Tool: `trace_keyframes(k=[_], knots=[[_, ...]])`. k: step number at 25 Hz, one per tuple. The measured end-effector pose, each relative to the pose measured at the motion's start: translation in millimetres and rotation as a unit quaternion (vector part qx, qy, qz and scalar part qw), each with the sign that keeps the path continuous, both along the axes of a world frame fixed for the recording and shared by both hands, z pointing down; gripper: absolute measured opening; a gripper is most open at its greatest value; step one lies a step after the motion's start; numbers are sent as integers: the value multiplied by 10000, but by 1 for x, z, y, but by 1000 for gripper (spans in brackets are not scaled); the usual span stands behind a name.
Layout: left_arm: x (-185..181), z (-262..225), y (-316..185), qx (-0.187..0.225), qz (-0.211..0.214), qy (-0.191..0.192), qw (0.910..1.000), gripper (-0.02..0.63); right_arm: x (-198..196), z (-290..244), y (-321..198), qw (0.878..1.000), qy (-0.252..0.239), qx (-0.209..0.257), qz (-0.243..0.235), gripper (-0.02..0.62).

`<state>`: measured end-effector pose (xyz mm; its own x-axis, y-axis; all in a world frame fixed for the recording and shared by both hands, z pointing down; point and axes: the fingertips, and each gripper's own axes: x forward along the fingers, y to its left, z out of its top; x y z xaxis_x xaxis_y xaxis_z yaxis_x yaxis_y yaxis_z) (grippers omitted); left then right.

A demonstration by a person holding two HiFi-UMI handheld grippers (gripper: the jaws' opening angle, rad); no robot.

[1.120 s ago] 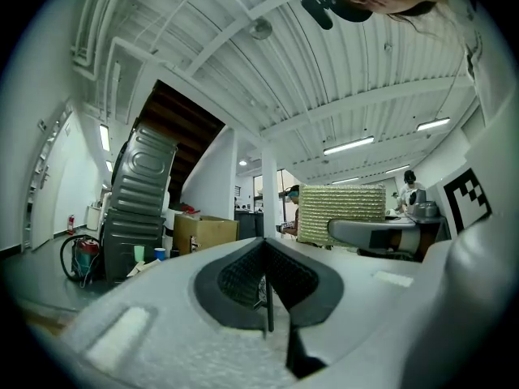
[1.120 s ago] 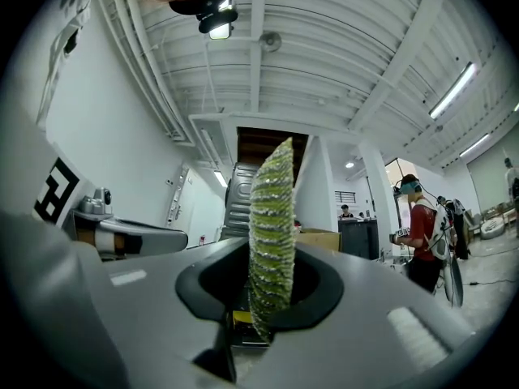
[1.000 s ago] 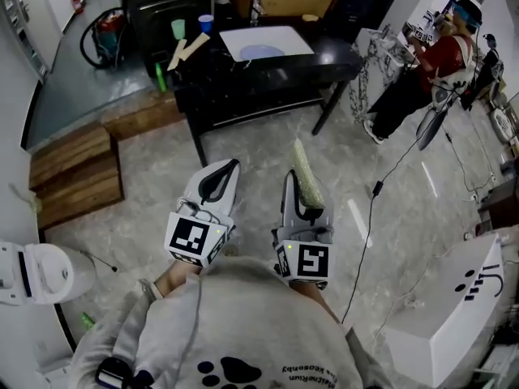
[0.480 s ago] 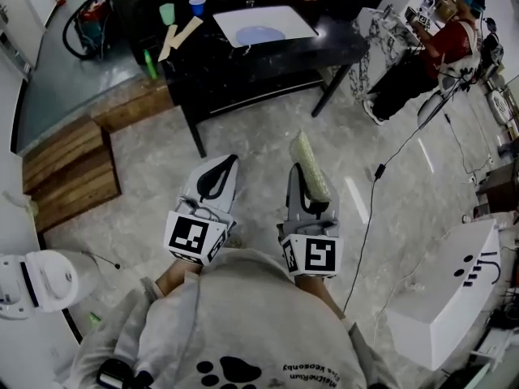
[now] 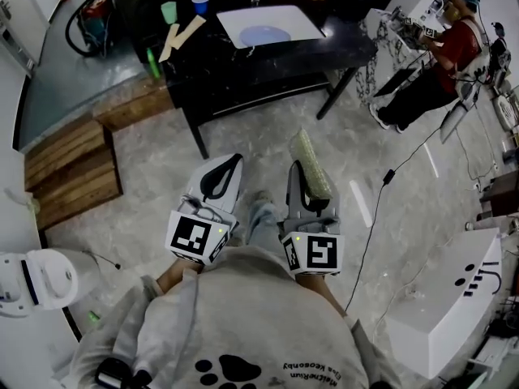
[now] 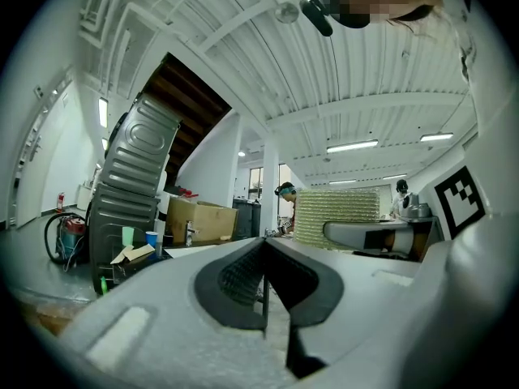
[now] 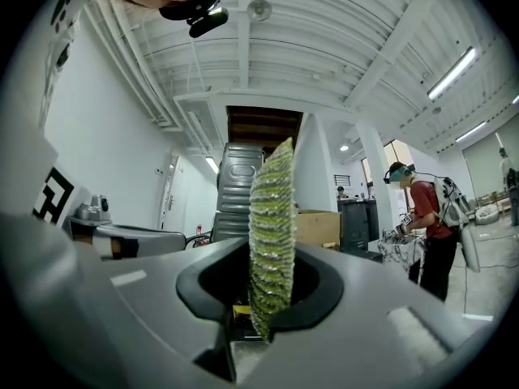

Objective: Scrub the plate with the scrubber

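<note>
A pale blue plate (image 5: 265, 35) lies on a white board (image 5: 302, 26) on the black table (image 5: 324, 55) at the top of the head view, well ahead of both grippers. My right gripper (image 5: 301, 171) is shut on a flat green scrubber (image 5: 309, 163), which stands on edge between its jaws (image 7: 270, 241). My left gripper (image 5: 221, 173) is shut and holds nothing; its jaws meet in the left gripper view (image 6: 263, 278). Both grippers are held level over the marble floor, side by side, short of the table.
Two cups (image 5: 168, 11) and cardboard strips (image 5: 178, 36) sit on the table's left end. A wooden step (image 5: 69, 168) lies at left. A person in red (image 5: 450, 51) stands at right with a cable (image 5: 381, 193) across the floor. A white box (image 5: 442, 298) is at lower right.
The table and plate have shifted in the head view as I move forward across the floor. Both grippers keep their pose, the scrubber still clamped in the right one.
</note>
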<state>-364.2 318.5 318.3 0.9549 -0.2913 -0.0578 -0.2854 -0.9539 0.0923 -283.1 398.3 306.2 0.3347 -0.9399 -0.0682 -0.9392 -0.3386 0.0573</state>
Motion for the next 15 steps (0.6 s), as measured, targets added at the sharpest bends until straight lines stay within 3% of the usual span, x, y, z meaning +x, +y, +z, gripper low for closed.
trace_keyframes(k=[7, 15], knots=[[43, -13, -47, 60, -303, 52, 9995, 3, 44, -16, -63, 9985, 61, 215, -493, 67], [122, -11, -91, -91, -443, -14, 9990, 5, 134, -12, -120, 9974, -183, 93, -684, 67]])
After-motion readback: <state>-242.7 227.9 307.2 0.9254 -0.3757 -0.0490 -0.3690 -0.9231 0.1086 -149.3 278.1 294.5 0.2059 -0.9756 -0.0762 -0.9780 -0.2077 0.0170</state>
